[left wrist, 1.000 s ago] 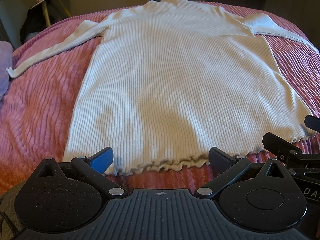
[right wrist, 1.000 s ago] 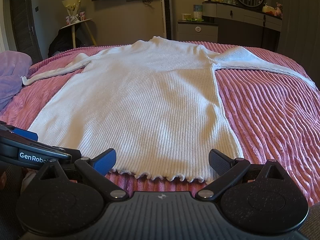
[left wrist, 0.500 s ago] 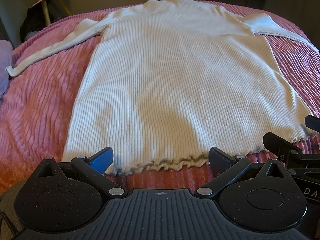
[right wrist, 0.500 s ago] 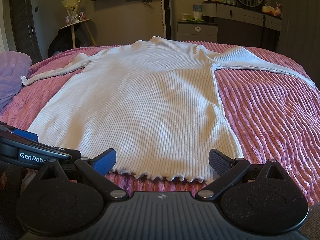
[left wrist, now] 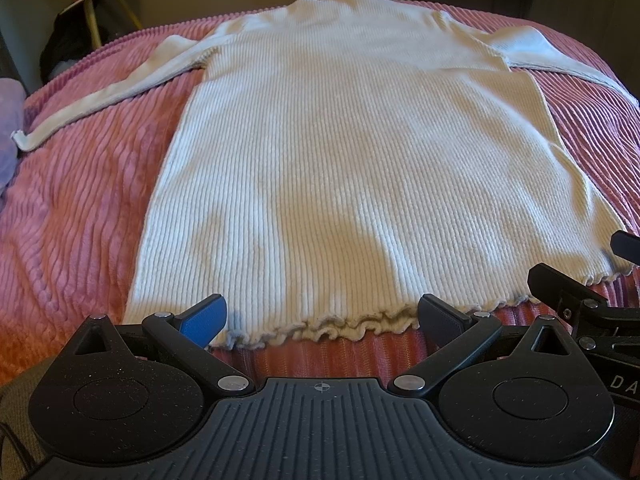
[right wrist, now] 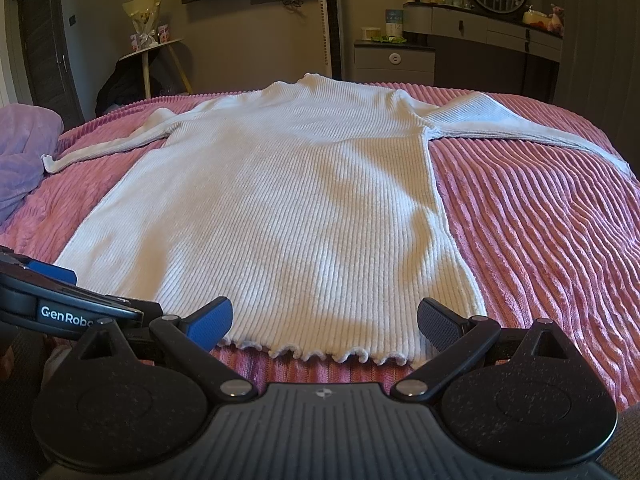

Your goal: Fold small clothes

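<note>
A white ribbed long-sleeved top [left wrist: 352,152] lies flat on a pink ribbed bedspread [left wrist: 80,208], neck at the far end, both sleeves spread out sideways, frilled hem toward me. It also shows in the right wrist view [right wrist: 288,216]. My left gripper [left wrist: 322,316] is open and empty just short of the hem's left half. My right gripper [right wrist: 324,320] is open and empty at the hem's right half. Each gripper shows at the edge of the other's view.
A purple cushion [right wrist: 20,152] lies at the bed's left edge. Beyond the bed stand a small round table with a bouquet [right wrist: 152,46], a grey cabinet [right wrist: 394,60] and a dark dresser with a mirror [right wrist: 496,36].
</note>
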`<state>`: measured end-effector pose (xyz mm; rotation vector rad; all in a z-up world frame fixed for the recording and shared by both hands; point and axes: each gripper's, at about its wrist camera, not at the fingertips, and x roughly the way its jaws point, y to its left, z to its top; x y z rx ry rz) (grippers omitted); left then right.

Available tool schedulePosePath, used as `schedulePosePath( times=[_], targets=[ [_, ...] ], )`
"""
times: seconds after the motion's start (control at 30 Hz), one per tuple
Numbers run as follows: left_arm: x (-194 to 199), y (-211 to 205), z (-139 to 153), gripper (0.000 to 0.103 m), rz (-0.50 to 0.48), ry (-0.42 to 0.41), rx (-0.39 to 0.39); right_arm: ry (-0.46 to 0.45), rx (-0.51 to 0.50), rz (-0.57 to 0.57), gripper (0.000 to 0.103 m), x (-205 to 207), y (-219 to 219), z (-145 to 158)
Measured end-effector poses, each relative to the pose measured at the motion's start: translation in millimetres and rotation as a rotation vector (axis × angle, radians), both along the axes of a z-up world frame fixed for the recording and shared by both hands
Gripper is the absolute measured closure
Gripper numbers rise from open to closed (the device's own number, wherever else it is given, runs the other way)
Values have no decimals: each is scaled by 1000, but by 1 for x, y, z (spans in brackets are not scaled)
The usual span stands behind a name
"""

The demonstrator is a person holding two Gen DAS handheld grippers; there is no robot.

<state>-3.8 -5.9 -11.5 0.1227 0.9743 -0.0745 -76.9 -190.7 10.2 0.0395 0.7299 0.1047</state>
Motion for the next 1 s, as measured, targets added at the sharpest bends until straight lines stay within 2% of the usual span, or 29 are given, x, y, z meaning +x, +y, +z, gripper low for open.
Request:
schedulePosePath(
  times=[0.4, 0.73, 1.0],
  targets=[
    [1, 2, -2, 0, 1, 5, -5, 2, 9, -6, 4, 1, -5, 1],
    [2, 3, -2, 0, 1, 13, -5, 9, 69, -40, 4, 0, -8, -1],
    [5, 4, -2, 0, 3, 26, -7, 12, 76, -28, 4, 0, -8, -1]
  ],
)
